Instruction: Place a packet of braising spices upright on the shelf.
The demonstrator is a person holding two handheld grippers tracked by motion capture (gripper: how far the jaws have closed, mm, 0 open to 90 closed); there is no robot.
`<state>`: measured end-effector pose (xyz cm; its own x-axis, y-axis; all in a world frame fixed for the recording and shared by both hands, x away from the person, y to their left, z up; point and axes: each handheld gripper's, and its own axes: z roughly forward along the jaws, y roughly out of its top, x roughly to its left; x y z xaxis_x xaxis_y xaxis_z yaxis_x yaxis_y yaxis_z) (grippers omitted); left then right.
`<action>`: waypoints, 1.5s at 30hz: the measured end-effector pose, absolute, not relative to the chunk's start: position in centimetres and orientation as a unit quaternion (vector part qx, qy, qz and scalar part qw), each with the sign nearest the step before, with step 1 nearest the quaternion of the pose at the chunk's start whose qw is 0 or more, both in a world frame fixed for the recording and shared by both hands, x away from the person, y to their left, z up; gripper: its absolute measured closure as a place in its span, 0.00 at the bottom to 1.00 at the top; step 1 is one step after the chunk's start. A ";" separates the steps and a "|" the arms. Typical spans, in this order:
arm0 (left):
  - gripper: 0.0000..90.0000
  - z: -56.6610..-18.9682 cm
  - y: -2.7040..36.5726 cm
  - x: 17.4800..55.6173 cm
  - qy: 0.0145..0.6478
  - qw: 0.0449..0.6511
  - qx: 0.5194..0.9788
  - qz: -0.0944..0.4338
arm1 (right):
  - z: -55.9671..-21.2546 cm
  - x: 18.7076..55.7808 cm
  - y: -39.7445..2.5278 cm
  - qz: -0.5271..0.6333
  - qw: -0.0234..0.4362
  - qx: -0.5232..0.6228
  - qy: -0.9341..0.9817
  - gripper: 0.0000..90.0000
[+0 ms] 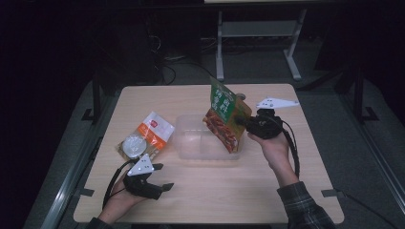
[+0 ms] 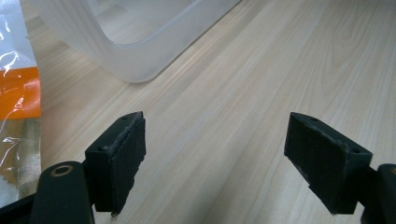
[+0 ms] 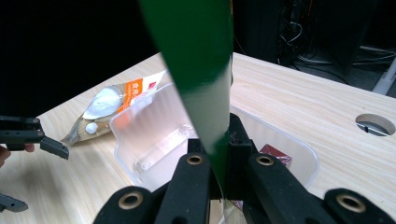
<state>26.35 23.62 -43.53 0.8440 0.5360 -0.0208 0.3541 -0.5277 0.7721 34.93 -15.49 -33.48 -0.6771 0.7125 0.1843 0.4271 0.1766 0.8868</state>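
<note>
starting at the left, the left gripper [image 1: 154, 177] is resting low on the wooden table [image 1: 267, 191] at about 7 o'clock from the clear plastic tub [image 1: 191, 143], its jaws standing wide apart with nothing between them. just above it, at 9 o'clock from the tub, an orange-and-white packet [image 1: 145, 137] is lying flat with a round white piece showing through its clear part.

moving right, the right gripper [image 1: 242, 122] is pinching the green-and-red snack pouch [image 1: 223, 117] by its right edge, jaws pressed together on the film — in the right gripper view the green edge [image 3: 201, 70] is rising straight out of the closed jaws. the pouch is hanging tilted over the tub's right end, its lower corner dipping inside the rim; whether it is touching the tub floor is hard to tell.

the pouch is looking light and floppy: thin glossy film, likely slippery, probably crushable inside. a pinch on the flat seam or edge seems the safest hold — squeezing the belly could damage the contents. its face is showing a green top band with pale lettering and a reddish-brown food photo below.
</note>
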 end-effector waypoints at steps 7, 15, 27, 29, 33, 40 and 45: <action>0.23 -43.5 23.6 26.3 0.253 0.405 0.872 0.108 | -34.4 35.2 -15.2 0.513 0.132 0.382 0.757 1.00; 0.23 -43.6 23.5 26.4 0.249 0.397 0.877 0.107 | -34.9 35.4 -14.8 0.506 0.132 0.381 0.763 1.00; 0.23 -43.9 23.2 26.3 0.244 0.392 0.881 0.099 | -35.9 35.7 -14.0 0.488 0.128 0.383 0.774 0.99; 0.23 -44.0 23.1 26.3 0.244 0.391 0.882 0.097 | -35.9 35.7 -13.9 0.486 0.129 0.382 0.775 0.98; 0.22 -44.0 23.1 26.3 0.243 0.389 0.884 0.095 | -35.9 35.7 -13.8 0.486 0.125 0.382 0.776 0.97; 0.23 -44.1 23.0 26.4 0.237 0.383 0.888 0.094 | -36.3 35.9 -13.7 0.477 0.120 0.386 0.780 0.89; 0.22 -44.2 22.9 26.4 0.236 0.382 0.889 0.093 | -36.4 35.9 -13.6 0.470 0.121 0.394 0.780 0.72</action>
<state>26.39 22.92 -44.16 0.8712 0.4907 -0.0144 0.3480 -0.5966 0.7232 35.91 -13.56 -36.44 -0.6600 0.7292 0.1810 0.5006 0.2472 0.8296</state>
